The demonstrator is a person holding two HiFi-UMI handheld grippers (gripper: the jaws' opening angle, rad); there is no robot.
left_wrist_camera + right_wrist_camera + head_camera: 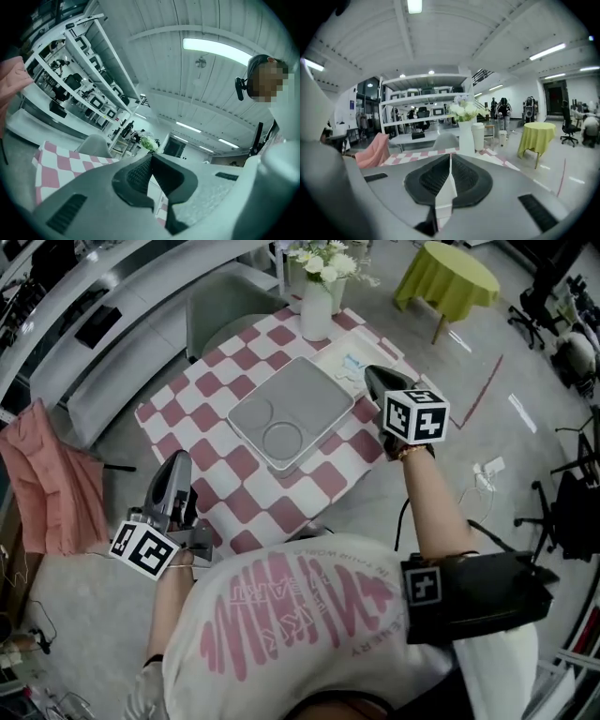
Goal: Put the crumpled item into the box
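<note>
The grey square box [286, 413], its top marked with two round recesses, lies in the middle of the pink-and-white checked table [202, 395]. My right gripper [368, 373] hovers above the table's right side, just right of the box. In the right gripper view its jaws [450, 157] meet at the tips, and a white wedge of what looks like the crumpled item [444, 197] is pinched between the pads. My left gripper [178, 465] is raised at the table's near-left edge. It is shut with nothing in it [151, 157].
A white vase of flowers [316, 310] stands at the table's far edge, with a small white-and-blue thing [352, 365] lying near my right gripper's tip. A grey chair [225, 306] is behind the table, pink cloth [47, 484] at left, and a green-draped table [445, 277] at far right.
</note>
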